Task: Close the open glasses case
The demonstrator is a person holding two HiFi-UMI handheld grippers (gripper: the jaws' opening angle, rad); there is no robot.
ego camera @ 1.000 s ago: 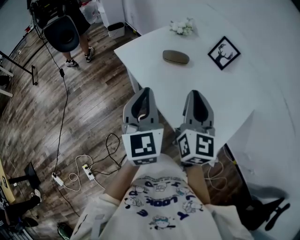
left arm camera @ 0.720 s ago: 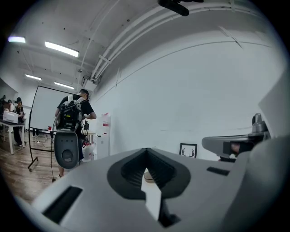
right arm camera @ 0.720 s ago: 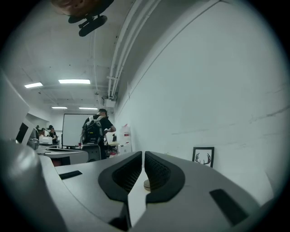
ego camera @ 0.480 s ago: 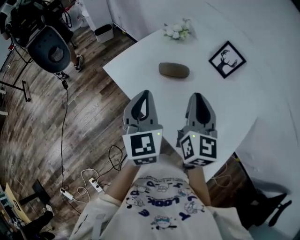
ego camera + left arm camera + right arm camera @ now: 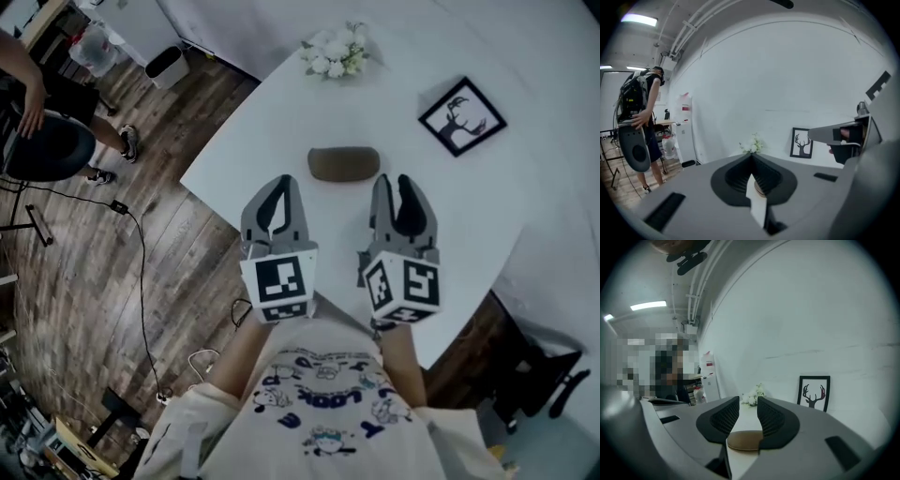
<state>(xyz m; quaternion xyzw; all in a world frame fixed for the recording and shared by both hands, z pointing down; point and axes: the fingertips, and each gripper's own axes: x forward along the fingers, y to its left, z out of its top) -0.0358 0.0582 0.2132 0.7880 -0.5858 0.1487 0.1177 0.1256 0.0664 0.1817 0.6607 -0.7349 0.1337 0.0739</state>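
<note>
Glasses case [image 5: 344, 164], brown and oval, lies flat on the white desk [image 5: 262, 131], just in front of both grippers and touching neither. Left gripper [image 5: 284, 185] has its jaws pressed together with nothing in them. Right gripper [image 5: 394, 185] has its jaws a little apart; they have just been opening, and nothing sits between them. White flowers [image 5: 333, 52] sit at the far edge of the desk behind the case, and a framed deer picture [image 5: 461, 115] lies off to the right.
</note>
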